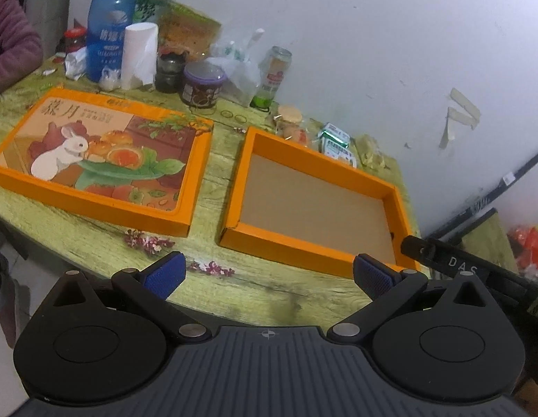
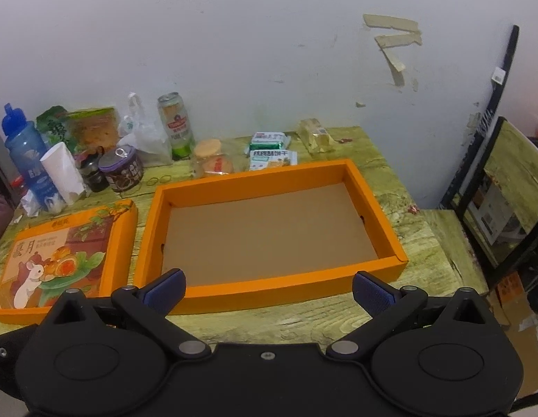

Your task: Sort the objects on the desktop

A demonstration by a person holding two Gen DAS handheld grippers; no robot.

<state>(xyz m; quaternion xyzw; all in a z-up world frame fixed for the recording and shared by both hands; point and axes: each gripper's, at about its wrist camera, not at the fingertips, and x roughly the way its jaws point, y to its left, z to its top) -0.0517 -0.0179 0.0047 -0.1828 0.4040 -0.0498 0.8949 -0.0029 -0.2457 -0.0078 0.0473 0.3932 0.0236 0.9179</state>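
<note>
Nearest to us, both pairs of tongs hang over the near edge of the worktop [image 2: 425,250], each spread wide and grasping nothing: the left tongs [image 1: 269,272] and the right tongs [image 2: 269,292] hover just short of the empty orange tray [image 2: 373,266], which we take as our landmark.

Beside the tray, on its left, lies one orange lid [image 1: 105,160] printed with a white rabbit. Behind the tray, against the wall, sit the loose things to be sorted: two green-and-white biscuit packets [image 2: 272,149], one clear pack of round biscuits [image 2: 213,161], one yellowish wrapped packet [image 2: 315,135], and two rubber bands [image 1: 234,115]. Further left behind the tray stand one tall drink can [image 2: 175,123], one purple-lidded tub [image 2: 124,168], one white paper roll [image 2: 62,173] and one blue bottle [image 2: 22,153] (other bags crowd there too, hard to count).

We judge that sorting has not begun, since the tray holds nothing. Next, one pair of tongs would need to reach over the tray's far wall, close on a nearby packet and lift it clear.
</note>
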